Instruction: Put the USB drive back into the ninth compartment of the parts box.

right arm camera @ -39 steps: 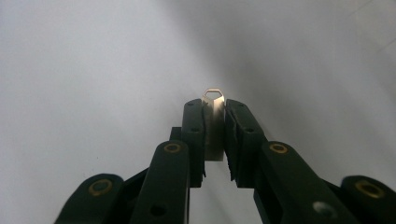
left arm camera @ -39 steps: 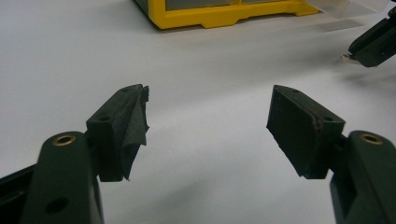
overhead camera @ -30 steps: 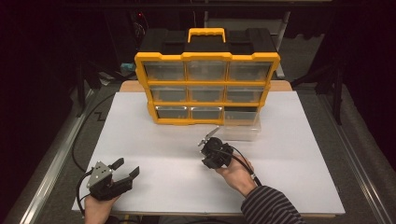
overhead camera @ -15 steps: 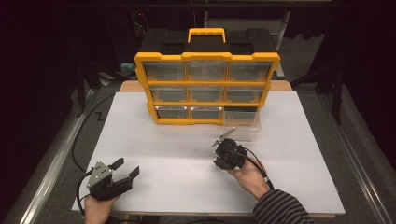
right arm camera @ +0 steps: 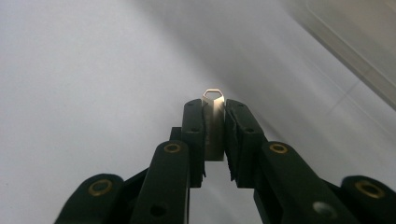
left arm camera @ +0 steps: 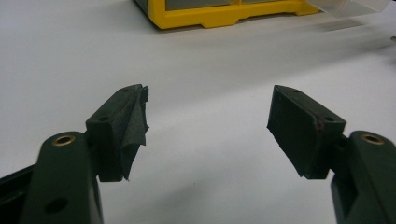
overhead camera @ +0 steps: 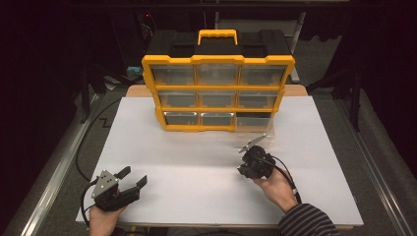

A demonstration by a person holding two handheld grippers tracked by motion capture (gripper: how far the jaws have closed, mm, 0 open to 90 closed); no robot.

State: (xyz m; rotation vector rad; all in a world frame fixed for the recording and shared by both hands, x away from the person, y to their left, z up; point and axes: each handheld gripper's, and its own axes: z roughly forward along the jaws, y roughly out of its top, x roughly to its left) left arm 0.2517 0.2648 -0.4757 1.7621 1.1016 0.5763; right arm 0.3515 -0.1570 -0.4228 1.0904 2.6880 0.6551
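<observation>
A yellow and black drawer organiser stands at the back of the white table. Its bottom right drawer, of clear plastic, is pulled out onto the table. My right gripper hovers just in front of that drawer, shut on a small flat metal piece whose six-sided tip sticks out past the jaws. The clear drawer lies ahead of it at the upper right. My left gripper rests near the front left corner, open, with nothing between its fingers.
The organiser's yellow base and the clear drawer's corner lie far ahead of the left gripper. Cables trail off the table's left side. A metal rail runs along the left edge.
My right gripper has moved to the right across the table, still holding the metal piece, and now sits in front of the pulled-out drawer. The left gripper has stayed put.
</observation>
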